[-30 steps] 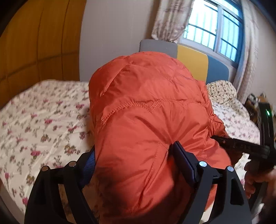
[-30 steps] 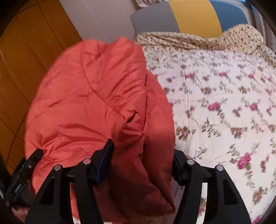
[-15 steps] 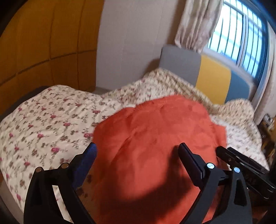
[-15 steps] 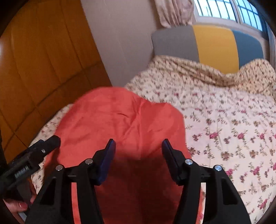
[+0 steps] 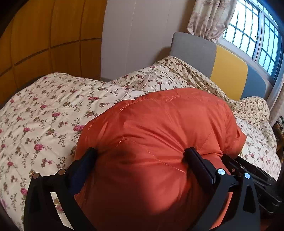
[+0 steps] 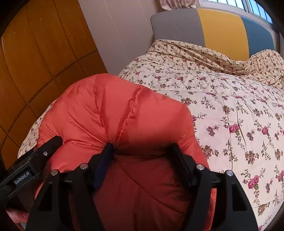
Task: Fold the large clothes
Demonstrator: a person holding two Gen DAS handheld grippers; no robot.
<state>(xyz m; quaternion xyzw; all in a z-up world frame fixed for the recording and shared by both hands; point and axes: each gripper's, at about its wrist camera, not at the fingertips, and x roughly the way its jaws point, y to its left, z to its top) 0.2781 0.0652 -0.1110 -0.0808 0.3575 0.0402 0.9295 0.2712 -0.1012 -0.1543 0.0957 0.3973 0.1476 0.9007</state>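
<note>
Much bare quilt (image 6: 239,106) — jacket (image 6: 124,115) rightward

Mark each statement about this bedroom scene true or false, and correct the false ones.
1. The jacket is orange and quilted. True.
2. The bedspread is plain blue. False: it is cream with a floral print.
3. The jacket sits between the fingers of both the left hand-held gripper and the right hand-held gripper. True.
4. The headboard has a yellow panel. True.
5. The curtain covers the whole window. False: it hangs to one side, and the barred panes are uncovered.
6. The wall beside the bed is bare brick. False: wooden panels line that side.
</note>
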